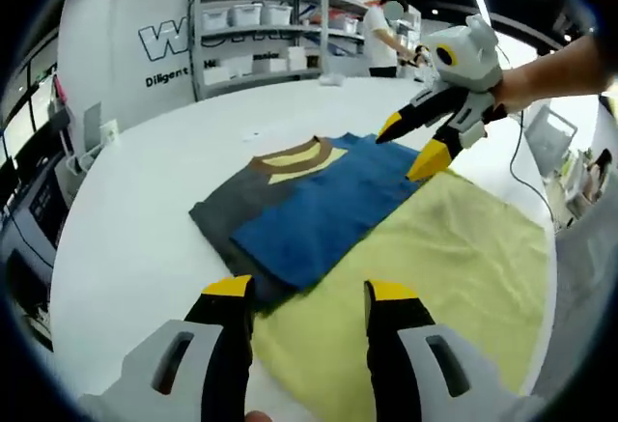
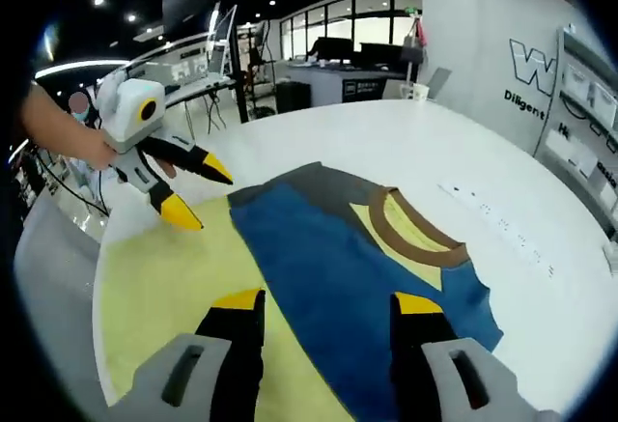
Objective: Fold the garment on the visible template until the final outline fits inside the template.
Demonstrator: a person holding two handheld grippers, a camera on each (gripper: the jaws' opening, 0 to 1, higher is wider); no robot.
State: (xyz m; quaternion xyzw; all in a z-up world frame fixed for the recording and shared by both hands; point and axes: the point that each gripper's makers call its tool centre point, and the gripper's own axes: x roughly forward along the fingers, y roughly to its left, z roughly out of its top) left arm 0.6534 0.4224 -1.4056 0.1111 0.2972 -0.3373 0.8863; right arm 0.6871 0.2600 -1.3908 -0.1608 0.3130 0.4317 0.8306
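We see "Diligent" on wall (image 1: 169, 79) at 10 o'clock; folded garment (image 1: 309, 200) overlaps yellow template (image 1: 454, 258); left gripper (image 1: 309, 296), right gripper (image 2: 323, 308) jaws apart, empty.

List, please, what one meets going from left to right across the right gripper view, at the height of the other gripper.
A person's hand → left gripper → folded garment → bare white table → shelving at the right edge.
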